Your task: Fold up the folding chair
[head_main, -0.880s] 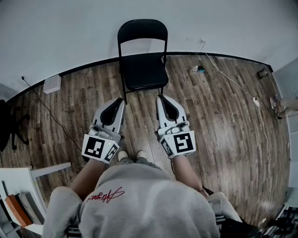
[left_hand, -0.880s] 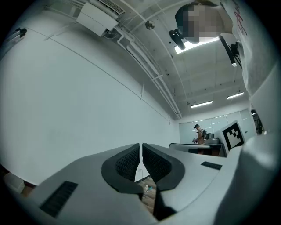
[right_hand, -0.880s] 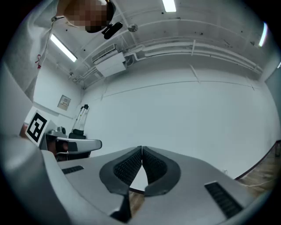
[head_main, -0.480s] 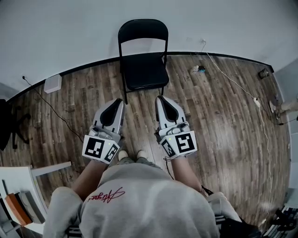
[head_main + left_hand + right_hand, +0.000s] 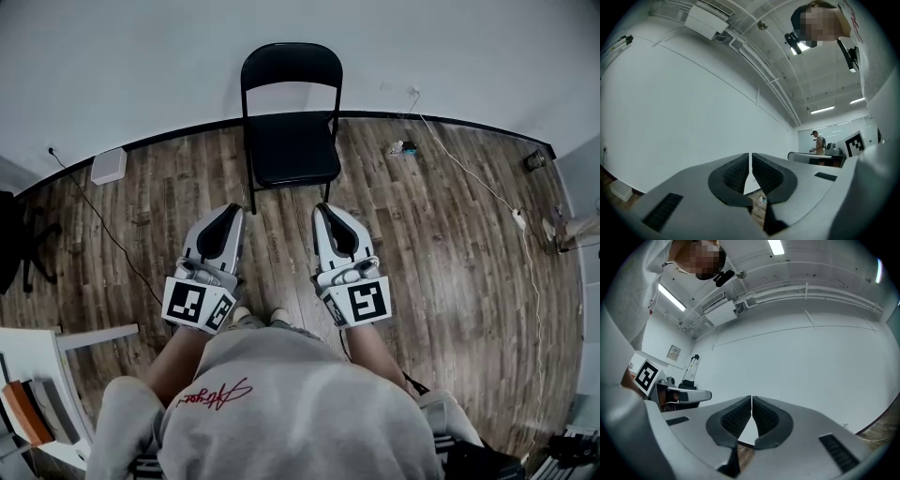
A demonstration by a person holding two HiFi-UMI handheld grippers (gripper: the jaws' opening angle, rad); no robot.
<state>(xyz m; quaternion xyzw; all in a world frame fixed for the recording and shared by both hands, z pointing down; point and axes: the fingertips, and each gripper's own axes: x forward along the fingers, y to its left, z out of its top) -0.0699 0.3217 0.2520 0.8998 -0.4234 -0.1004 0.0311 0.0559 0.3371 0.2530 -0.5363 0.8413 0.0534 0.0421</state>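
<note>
A black folding chair stands unfolded against the white wall, its seat facing me. My left gripper is held in front of the seat's left corner, shut and holding nothing. My right gripper sits level with it in front of the seat's right corner, also shut and bare. Neither touches the chair. In the left gripper view the left gripper shows its pads together against the white wall. In the right gripper view the right gripper looks the same. The chair is hidden in both gripper views.
Wooden floor runs all around the chair. A white cable trails across the floor at the right, and a small white box lies by the left wall. White furniture stands at the lower left. A distant person is beyond the left gripper.
Both grippers have drifted slightly toward me and lower in the head view. The chair has kept still, and both pairs of jaws stay shut.
</note>
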